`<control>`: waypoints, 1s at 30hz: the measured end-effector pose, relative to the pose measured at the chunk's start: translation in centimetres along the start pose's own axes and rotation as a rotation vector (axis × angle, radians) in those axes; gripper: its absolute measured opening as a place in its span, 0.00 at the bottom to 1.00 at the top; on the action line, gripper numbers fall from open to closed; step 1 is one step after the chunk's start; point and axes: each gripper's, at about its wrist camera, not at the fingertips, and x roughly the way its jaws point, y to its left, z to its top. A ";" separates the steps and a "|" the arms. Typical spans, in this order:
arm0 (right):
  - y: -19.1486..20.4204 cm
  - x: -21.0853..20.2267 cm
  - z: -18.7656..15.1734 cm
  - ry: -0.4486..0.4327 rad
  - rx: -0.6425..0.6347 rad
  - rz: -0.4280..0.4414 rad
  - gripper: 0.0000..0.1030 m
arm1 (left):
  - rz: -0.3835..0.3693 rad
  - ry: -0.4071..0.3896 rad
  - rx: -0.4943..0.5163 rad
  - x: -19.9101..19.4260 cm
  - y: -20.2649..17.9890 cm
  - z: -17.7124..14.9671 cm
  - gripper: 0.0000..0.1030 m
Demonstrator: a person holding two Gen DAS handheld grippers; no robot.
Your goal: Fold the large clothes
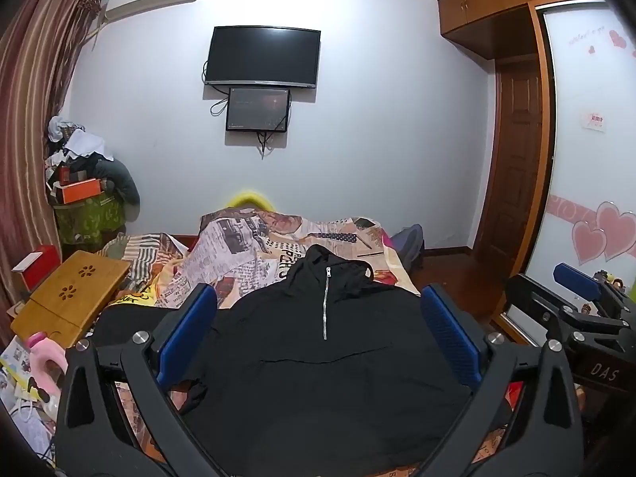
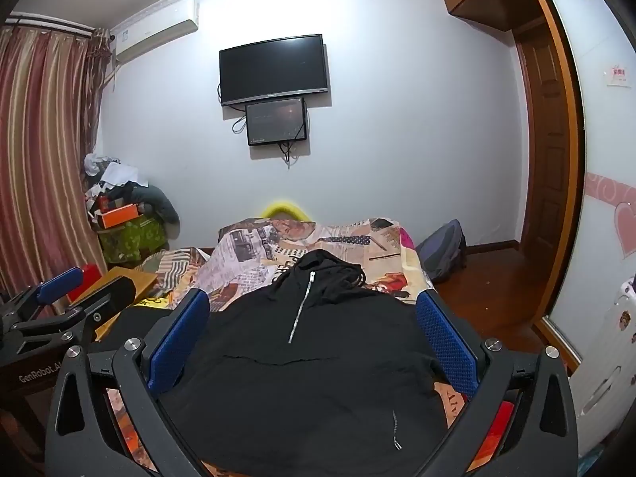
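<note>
A black hooded pullover [image 1: 318, 365] with a silver half zip lies spread front-up on the bed, hood toward the far wall. It also shows in the right wrist view [image 2: 302, 381]. My left gripper [image 1: 318, 302] is open and empty, held above the pullover's near part. My right gripper [image 2: 314, 306] is open and empty too, hovering over the same garment. The right gripper shows at the right edge of the left wrist view [image 1: 576, 290]. The left gripper shows at the left edge of the right wrist view [image 2: 59, 282].
The bed is covered by a newspaper-print quilt [image 1: 254, 246]. A bamboo lap table [image 1: 71, 294] lies at the bed's left, a pink bottle [image 1: 43, 357] beside it. A backpack [image 2: 441, 254] sits on the floor at right. A sliding wardrobe [image 1: 588, 167] stands at right.
</note>
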 end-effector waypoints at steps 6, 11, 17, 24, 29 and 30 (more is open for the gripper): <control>0.1 0.1 -0.1 0.004 0.001 -0.001 1.00 | -0.002 0.006 -0.005 0.4 0.0 -0.1 1.00; 0.2 0.2 -0.3 0.007 0.002 0.000 1.00 | 0.002 0.012 0.000 0.4 0.1 0.1 1.00; 0.3 0.2 -0.8 0.012 0.005 -0.002 1.00 | 0.000 0.022 -0.001 0.6 -0.1 0.0 1.00; -0.2 0.4 -0.7 0.025 0.013 0.002 1.00 | 0.001 0.024 -0.001 0.6 -0.2 0.0 1.00; -0.2 0.5 -0.6 0.028 0.014 0.004 1.00 | 0.004 0.024 0.000 0.6 -0.3 0.1 1.00; -0.2 0.5 -0.6 0.027 0.014 0.004 1.00 | 0.006 0.024 0.000 0.7 -0.3 0.0 1.00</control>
